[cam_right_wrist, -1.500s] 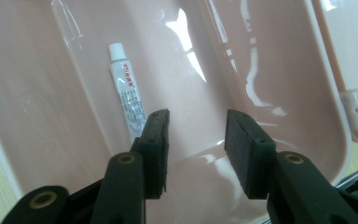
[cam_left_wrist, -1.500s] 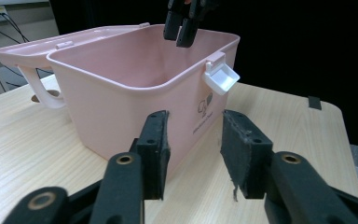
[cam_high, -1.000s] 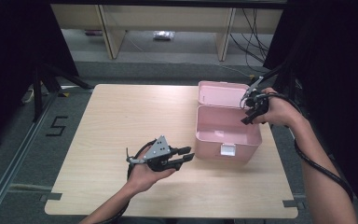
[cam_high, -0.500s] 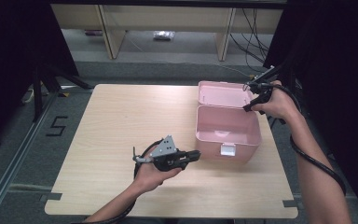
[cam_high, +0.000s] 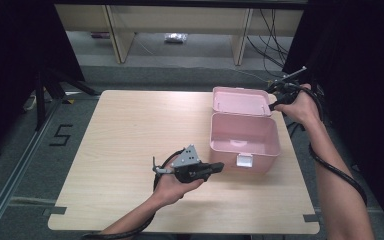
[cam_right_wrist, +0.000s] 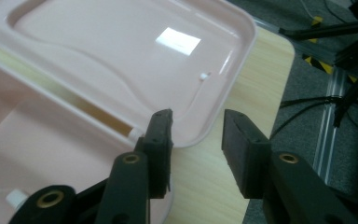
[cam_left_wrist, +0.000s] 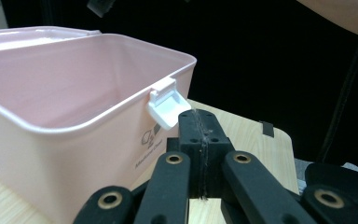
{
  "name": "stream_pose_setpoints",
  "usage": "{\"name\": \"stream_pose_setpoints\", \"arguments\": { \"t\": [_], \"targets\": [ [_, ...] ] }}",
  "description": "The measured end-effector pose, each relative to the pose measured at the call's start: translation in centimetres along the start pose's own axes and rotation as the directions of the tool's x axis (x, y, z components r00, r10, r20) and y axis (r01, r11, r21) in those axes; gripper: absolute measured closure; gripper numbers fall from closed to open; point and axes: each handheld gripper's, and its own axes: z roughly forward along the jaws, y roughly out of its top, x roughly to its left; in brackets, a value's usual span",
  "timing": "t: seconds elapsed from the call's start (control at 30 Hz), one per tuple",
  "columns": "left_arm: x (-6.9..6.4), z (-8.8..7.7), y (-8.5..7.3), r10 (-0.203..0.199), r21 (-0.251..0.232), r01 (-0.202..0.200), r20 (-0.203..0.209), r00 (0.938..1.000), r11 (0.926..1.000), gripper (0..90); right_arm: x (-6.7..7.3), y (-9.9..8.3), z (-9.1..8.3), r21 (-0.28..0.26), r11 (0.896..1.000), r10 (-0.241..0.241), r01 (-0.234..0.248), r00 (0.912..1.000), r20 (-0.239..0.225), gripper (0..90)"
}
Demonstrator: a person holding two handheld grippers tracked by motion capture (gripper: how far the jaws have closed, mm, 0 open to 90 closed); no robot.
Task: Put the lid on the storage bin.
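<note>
**Open box, lid laid back, both grippers at its edges**

At centre right of the high view sat the pink box (cam_high: pixel 244 141), open, its lid (cam_high: pixel 241 101) hinged flat behind it toward the upper right. The white latch (cam_high: pixel 243 160) hung on the front wall, facing the lower edge of the frame.

The left gripper (cam_high: pixel 218 166) lay just left of that latch, its jaws having just closed fully on nothing; in the left gripper view the shut tips (cam_left_wrist: pixel 200 122) stood right under the latch (cam_left_wrist: pixel 168 103), near or touching, I could not tell which.

The right gripper (cam_right_wrist: pixel 196 122) hovered at the lid's right corner, jaws having just narrowed but apart, one pad over the lid (cam_right_wrist: pixel 121 51) rim, one outside it, gripping nothing.

Risks, as I judged them: closing on the thin rim so near the corner could let it slip out as the lid swung. A push from the shut left tips might slide the light box across the table (cam_high: pixel 130 130), or press the latch before the lid was down.
</note>
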Motion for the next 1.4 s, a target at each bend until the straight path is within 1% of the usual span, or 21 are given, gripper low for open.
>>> {"name": "stream_pose_setpoints", "arguments": {
  "t": [0.1,0.13,0.17,0.33,0.47,0.5,0.67,0.7,0.73,0.8,0.83,0.93,1.0,1.03,1.13,1.2,1.23,1.3,1.33,1.37,1.4],
  "targets": [
    [-0.3,1.0,0.1,0.024,-0.008,-0.024,0.008,0.9997,0.9997,89.5,-0.5,0.2,0.4,-0.007,0.999,0.037,-0.037,0.9992,0.013,68.3],
    [-0.3,1.3,0.1,0.029,0.0,-0.029,0.005,0.9996,0.9996,89.6,-0.5,0.3,0.6,-0.003,0.997,0.075,-0.074,0.9971,0.015,69.1],
    [-0.3,1.7,0.1,0.029,-0.009,-0.028,0.008,0.9996,0.9995,89.6,-0.8,0.5,0.8,-0.009,0.998,0.062,-0.062,0.9979,0.021,69.5],
    [-0.4,3.2,0.4,0.068,-0.007,-0.068,0.005,0.9977,0.9976,89.6,-1.3,1.1,2.1,-0.023,0.991,0.129,-0.129,0.9912,0.027,72.5],
    [-0.3,4.5,0.3,0.088,-0.008,-0.088,0.006,0.9961,0.9961,89.5,-1.3,1.4,3.0,0.007,0.987,0.161,-0.162,0.9866,0.022,74.2],
    [-0.3,4.7,0.2,0.08,-0.011,-0.08,0.004,0.9968,0.9967,89.6,-1.4,1.4,3.4,0.011,0.985,0.172,-0.172,0.9849,0.021,74.8],
    [-0.1,5.7,0.1,0.089,-0.011,-0.089,-0.007,0.996,0.996,89.6,-1.8,1.7,4.5,-0.006,0.98,0.197,-0.197,0.9794,0.044,75.8],
    [-0.1,5.9,0.1,0.092,-0.015,-0.092,-0.008,0.9958,0.9957,89.6,-1.8,1.8,4.7,-0.01,0.976,0.219,-0.219,0.9751,0.037,75.8],
    [-0.1,6.0,0.1,0.087,-0.016,-0.087,-0.014,0.9961,0.9961,89.6,-2.0,1.8,4.8,-0.014,0.98,0.198,-0.197,0.9794,0.04,75.8],
    [-0.1,6.5,0.1,0.097,-0.013,-0.097,-0.019,0.9951,0.9952,89.6,-1.9,2.1,4.9,-0.001,0.967,0.256,-0.256,0.966,0.035,75.7],
    [0.0,6.6,0.1,0.102,-0.008,-0.102,-0.022,0.9945,0.9947,89.6,-2.2,2.2,5.1,-0.023,0.972,0.233,-0.233,0.9715,0.041,75.6],
    [0.1,7.2,-0.1,0.1,-0.011,-0.101,-0.033,0.9944,0.9949,89.6,-2.4,2.4,5.2,-0.012,0.967,0.256,-0.255,0.966,0.038,75.4],
    [0.2,7.4,-0.1,0.106,-0.009,-0.106,-0.036,0.9937,0.9943,89.6,-2.6,2.4,5.6,-0.019,0.969,0.247,-0.247,0.9684,0.035,75.3],
    [0.3,7.5,-0.1,0.107,-0.004,-0.107,-0.039,0.9935,0.9942,89.7,-2.4,2.4,5.7,-0.014,0.963,0.271,-0.27,0.9623,0.027,75.3],
    [0.4,7.8,-0.2,0.113,0.002,-0.113,-0.04,0.9928,0.9936,89.7,-2.5,2.4,6.0,0.001,0.964,0.266,-0.266,0.9634,0.036,75.2],
    [0.5,8.0,-0.3,0.114,-0.001,-0.114,-0.038,0.9927,0.9935,89.7,-2.2,2.4,6.2,0.008,0.952,0.306,-0.306,0.9515,0.032,75.2],
    [0.5,8.1,-0.3,0.116,-0.002,-0.116,-0.038,0.9925,0.9933,89.8,-2.5,2.4,6.3,0.005,0.964,0.265,-0.266,0.9632,0.043,75.2],
    [0.6,8.3,-0.4,0.122,0.003,-0.122,-0.044,0.9916,0.9926,89.8,-2.4,2.4,6.4,0.004,0.96,0.281,-0.282,0.9588,0.041,75.3],
    [0.6,8.3,-0.5,0.124,0.009,-0.124,-0.044,0.9913,0.9923,89.8,-2.5,2.4,6.4,0.006,0.963,0.269,-0.27,0.962,0.046,75.3],
    [0.7,8.4,-0.5,0.129,0.01,-0.129,-0.046,0.9905,0.9916,89.8,-2.4,2.5,6.5,0.014,0.956,0.292,-0.293,0.9555,0.04,75.4],
    [0.7,8.5,-0.7,0.124,0.012,-0.124,-0.049,0.9911,0.9923,89.8,-2.5,2.5,6.5,0.003,0.96,0.278,-0.278,0.9596,0.043,75.4]
  ]
}}
